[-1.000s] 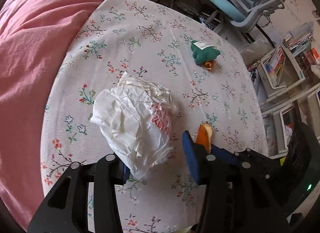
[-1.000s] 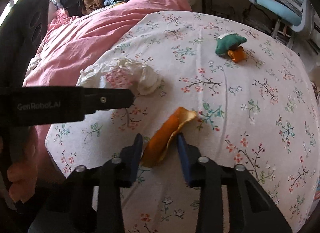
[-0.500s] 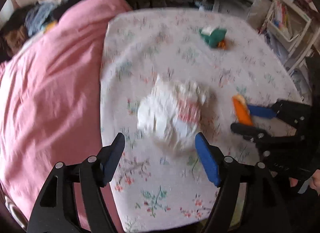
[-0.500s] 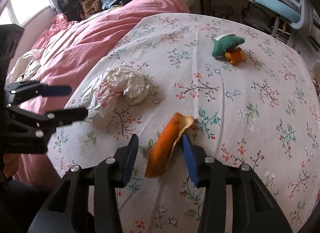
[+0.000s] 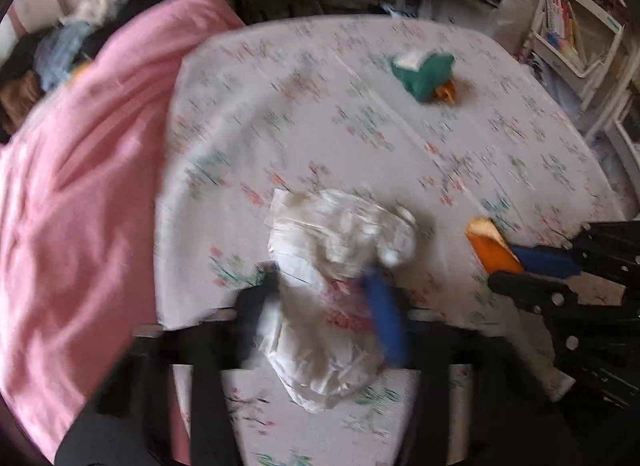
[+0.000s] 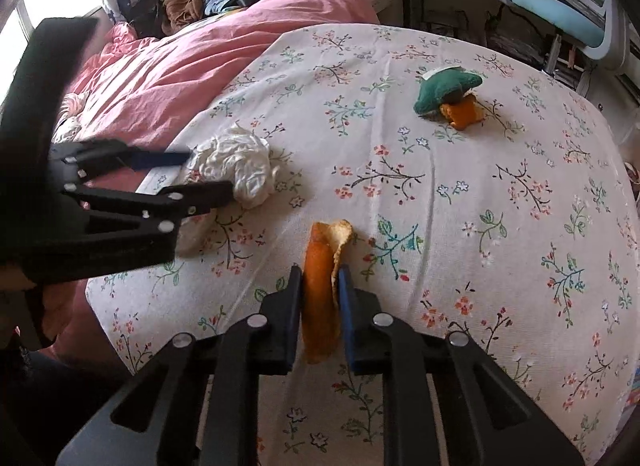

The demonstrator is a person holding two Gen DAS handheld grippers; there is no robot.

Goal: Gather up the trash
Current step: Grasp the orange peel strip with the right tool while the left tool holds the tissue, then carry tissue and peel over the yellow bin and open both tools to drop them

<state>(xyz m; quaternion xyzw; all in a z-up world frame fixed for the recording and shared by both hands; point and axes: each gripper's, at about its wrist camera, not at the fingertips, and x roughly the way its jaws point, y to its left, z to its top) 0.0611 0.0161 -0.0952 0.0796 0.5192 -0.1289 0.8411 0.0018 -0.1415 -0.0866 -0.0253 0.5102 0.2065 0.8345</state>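
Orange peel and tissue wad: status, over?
Right claw shut on peel. Left claw astride wad, grip unclear. Second peel under green pouch.

Open tablecloth (image 6: pixel 460 201) beyond (pouch (image 6: pixel 444 91) far)

Both wrist views look down, close, over their own tongs at the floral bench (image 5: pixel 360 113) (image 6: pixel 480 193). Each shows the other's tongs: right edge, left edge.
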